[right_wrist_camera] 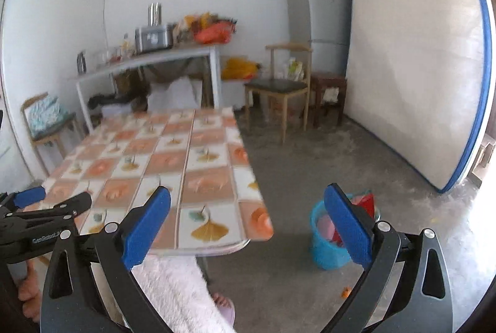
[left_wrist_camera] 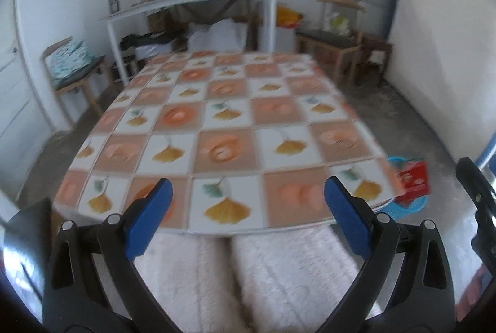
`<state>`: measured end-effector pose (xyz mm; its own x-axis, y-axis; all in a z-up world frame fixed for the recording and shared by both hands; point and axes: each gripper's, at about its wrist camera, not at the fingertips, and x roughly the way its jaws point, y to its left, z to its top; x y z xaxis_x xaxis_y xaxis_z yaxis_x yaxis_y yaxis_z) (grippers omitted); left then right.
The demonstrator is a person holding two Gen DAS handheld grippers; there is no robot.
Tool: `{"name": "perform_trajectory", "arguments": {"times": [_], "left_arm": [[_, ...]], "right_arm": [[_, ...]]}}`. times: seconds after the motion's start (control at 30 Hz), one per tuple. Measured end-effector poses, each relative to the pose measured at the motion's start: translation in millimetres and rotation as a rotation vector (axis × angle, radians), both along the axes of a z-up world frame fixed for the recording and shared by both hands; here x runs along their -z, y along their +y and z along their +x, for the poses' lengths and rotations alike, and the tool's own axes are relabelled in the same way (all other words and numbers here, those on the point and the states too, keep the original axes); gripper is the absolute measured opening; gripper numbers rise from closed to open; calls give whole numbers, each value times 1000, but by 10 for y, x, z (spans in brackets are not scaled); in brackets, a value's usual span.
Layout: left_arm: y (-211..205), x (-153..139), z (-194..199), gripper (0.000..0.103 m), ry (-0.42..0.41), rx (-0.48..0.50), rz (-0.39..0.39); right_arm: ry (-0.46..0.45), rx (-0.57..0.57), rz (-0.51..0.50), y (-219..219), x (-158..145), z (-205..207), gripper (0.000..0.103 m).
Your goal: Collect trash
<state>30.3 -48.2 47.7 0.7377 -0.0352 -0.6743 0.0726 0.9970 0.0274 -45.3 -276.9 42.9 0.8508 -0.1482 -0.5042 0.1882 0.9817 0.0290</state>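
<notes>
Left gripper point(left_wrist_camera: 248, 199): held over the near edge of the table point(left_wrist_camera: 229, 122), angled downward, blue pads spread wide with nothing between them. Right gripper point(right_wrist_camera: 248, 206): held off the table's near right corner, angled downward toward the floor, jaws spread to their widest, nothing pinched. The left gripper is also seen at the left edge of the right wrist view, beside the table's near side. Table: covered by a tiled cloth of orange and white squares with leaf motifs; no loose item is seen on its surface. Trash bin point(right_wrist_camera: 328, 240): blue, standing on the concrete floor just beside the table's near right corner; red packaging point(right_wrist_camera: 367, 202) and other trash are seen inside, partly hidden behind the right gripper's right pad. A small orange scrap point(right_wrist_camera: 345, 291) is noted on the floor near the bin. Pink fleece-clad legs point(left_wrist_camera: 248, 277) of the person are seen below the near table edge. Open floor lies to the right of the table, bounded by a chair point(right_wrist_camera: 279, 91), a refrigerator point(right_wrist_camera: 319, 10) and an upright mattress point(right_wrist_camera: 412, 69).
</notes>
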Motion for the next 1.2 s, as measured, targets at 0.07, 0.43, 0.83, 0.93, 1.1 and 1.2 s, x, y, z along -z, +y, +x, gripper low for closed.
{"name": "perform_trajectory", "arguments": {"times": [0.07, 0.43, 0.83, 0.93, 1.1, 1.2], "left_arm": [[43, 95, -1, 94, 45, -26, 12], [83, 253, -56, 94, 97, -84, 75], [-55, 302, 15, 94, 119, -68, 103], [-93, 299, 16, 94, 110, -64, 120], [-131, 313, 31, 94, 109, -64, 131], [-135, 306, 28, 94, 108, -55, 133]], "right_arm": [[29, -10, -6, 31, 49, 25, 96], [165, -35, -48, 70, 309, 153, 96], [240, 43, -29, -171, 522, 87, 96], [243, 46, -30, -195, 533, 102, 96], [240, 58, -27, -231, 557, 121, 96], [245, 59, -31, -255, 574, 128, 96]]}}
